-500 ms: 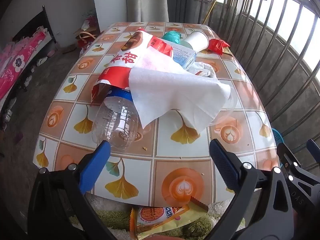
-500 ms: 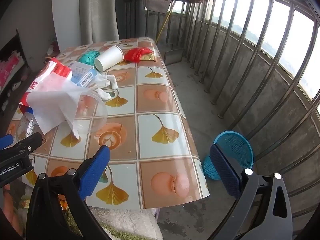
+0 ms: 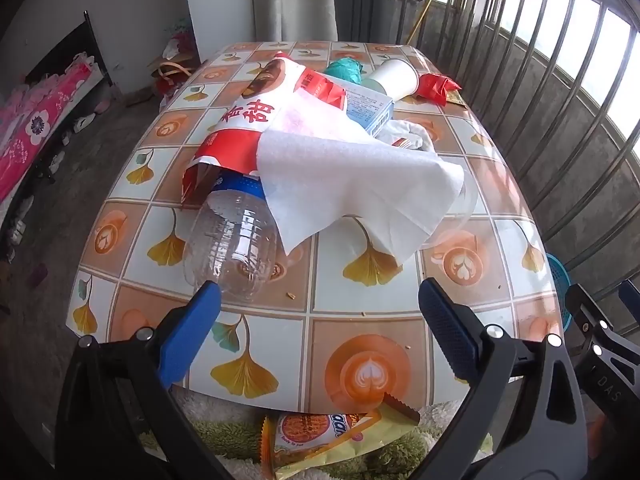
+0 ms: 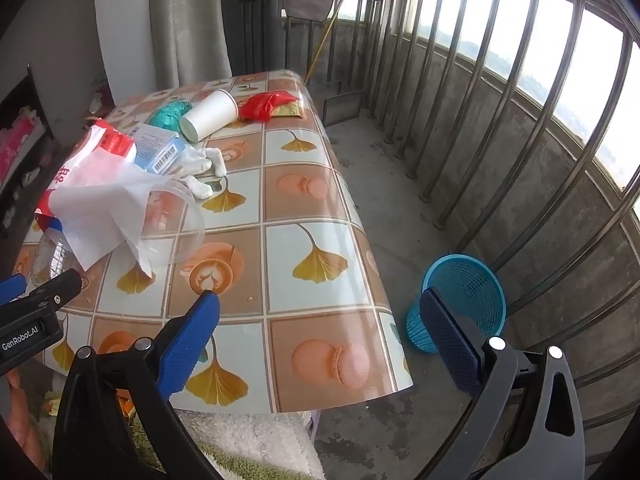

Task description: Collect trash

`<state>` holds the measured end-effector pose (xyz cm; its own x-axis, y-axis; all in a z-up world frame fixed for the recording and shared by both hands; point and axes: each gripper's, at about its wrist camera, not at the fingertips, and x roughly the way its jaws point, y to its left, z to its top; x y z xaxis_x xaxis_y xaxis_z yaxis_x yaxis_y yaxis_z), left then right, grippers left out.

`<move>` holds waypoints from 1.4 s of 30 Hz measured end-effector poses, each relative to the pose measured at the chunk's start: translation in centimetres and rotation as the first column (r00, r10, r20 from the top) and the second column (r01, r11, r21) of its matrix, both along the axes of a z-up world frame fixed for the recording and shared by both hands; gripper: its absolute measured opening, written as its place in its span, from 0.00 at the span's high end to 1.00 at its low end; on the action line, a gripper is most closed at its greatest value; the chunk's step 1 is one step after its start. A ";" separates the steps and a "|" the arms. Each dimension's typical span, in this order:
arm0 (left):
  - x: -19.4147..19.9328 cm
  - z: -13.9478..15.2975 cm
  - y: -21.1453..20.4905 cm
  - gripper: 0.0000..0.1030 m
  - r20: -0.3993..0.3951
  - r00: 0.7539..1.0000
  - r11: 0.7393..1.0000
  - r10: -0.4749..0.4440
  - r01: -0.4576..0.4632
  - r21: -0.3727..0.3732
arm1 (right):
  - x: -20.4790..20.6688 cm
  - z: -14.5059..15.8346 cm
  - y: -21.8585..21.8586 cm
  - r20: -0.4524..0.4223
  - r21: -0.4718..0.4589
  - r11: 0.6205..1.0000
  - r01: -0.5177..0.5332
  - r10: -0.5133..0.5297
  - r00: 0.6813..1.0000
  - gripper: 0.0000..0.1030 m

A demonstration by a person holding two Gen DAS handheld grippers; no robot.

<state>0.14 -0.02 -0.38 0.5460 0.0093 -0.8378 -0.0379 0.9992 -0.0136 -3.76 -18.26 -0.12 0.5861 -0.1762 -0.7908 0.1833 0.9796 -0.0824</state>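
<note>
Tongs (image 3: 319,312) wide over littered tiled table (image 3: 496,296); balcony railing (image 4: 520,80).

Black clamp-style left gripper (image 3: 319,318) and right gripper (image 4: 319,330), blue textured fingers (image 3: 188,336), silver screws.

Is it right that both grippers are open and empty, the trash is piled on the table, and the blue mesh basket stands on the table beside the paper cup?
Not quite. The blue mesh basket stands on the floor by the railing, off the table, as the right wrist view shows. The rest holds: both grippers are open and empty, and the trash, including the paper cup, is piled on the table.
</note>
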 end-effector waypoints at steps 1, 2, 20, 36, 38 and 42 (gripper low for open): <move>0.0 0.0 0.0 0.08 0.001 1.000 1.000 0.001 -0.001 0.000 | -0.1 0.0 -0.1 0.000 0.002 1.000 0.001 -0.001 1.000 0.05; 0.0 0.0 0.0 0.08 0.001 1.000 1.000 0.002 -0.002 0.000 | -0.1 0.0 0.0 0.000 0.002 1.000 0.002 -0.002 1.000 0.05; 0.0 -0.1 -0.1 0.08 -0.005 1.000 1.000 0.004 -0.004 0.004 | -0.1 -0.1 -0.3 -0.004 0.004 1.000 0.003 -0.003 1.000 0.05; 0.0 -0.1 0.0 0.08 -0.005 1.000 1.000 0.005 -0.005 0.001 | -0.3 0.2 -0.5 -0.001 0.005 1.000 0.012 -0.012 1.000 0.05; 0.0 -0.1 0.0 0.08 -0.006 1.000 1.000 0.006 -0.005 0.001 | -0.3 0.2 -0.5 -0.002 0.003 1.000 0.012 -0.012 1.000 0.05; 0.0 -0.1 0.1 0.08 -0.007 1.000 1.000 0.005 -0.005 0.001 | -0.3 0.2 -0.5 -0.002 0.005 1.000 0.012 -0.012 1.000 0.05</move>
